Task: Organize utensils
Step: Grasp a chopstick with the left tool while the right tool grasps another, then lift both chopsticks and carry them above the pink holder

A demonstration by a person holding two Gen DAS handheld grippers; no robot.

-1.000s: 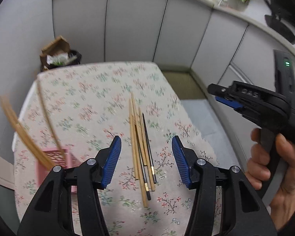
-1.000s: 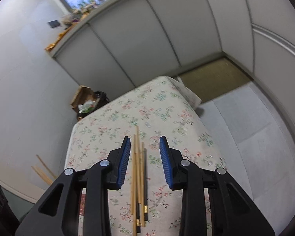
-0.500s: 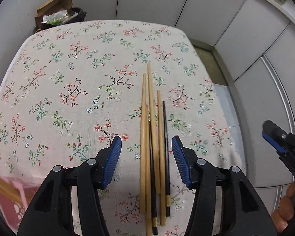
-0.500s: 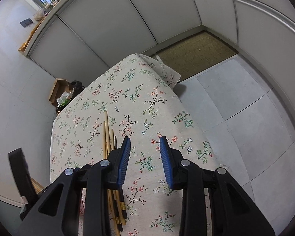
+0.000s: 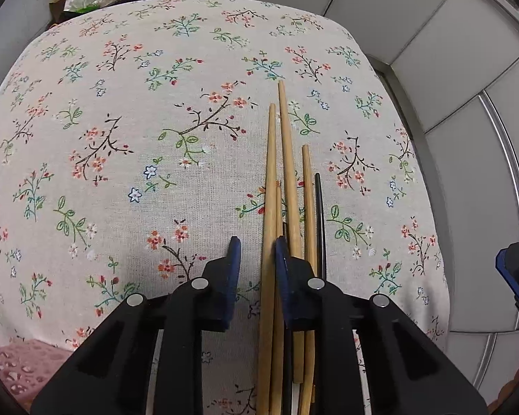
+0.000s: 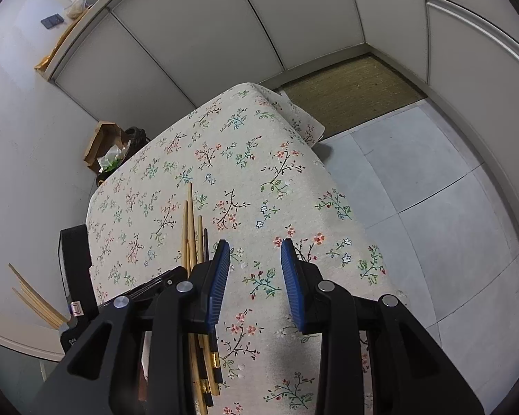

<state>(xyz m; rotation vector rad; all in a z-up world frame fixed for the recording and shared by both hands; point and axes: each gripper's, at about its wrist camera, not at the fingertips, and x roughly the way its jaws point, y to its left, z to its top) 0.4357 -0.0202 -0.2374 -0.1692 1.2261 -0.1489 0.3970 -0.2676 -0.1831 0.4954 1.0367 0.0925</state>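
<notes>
Several wooden chopsticks [image 5: 287, 159] and a thin black one [image 5: 319, 214] lie side by side on the floral tablecloth [image 5: 138, 121]. My left gripper [image 5: 256, 256] is low over them, its jaws narrowed around the leftmost wooden chopstick [image 5: 269, 207], which runs between the pads with a gap on its left. My right gripper [image 6: 255, 266] is open and empty over the cloth, to the right of the chopsticks [image 6: 192, 228]. The left gripper's body [image 6: 76, 276] shows at the left of the right wrist view.
A pink perforated basket [image 5: 14, 370] is at the near left corner of the table. More chopsticks [image 6: 34, 301] stick up near it. A bin with a cardboard box [image 6: 114, 148] stands past the table's far end. The floor [image 6: 432, 207] drops off to the right.
My left gripper has dropped down onto the chopsticks and its jaws have narrowed around the leftmost one. My right gripper has shifted right, off the chopsticks, and opened wider.
</notes>
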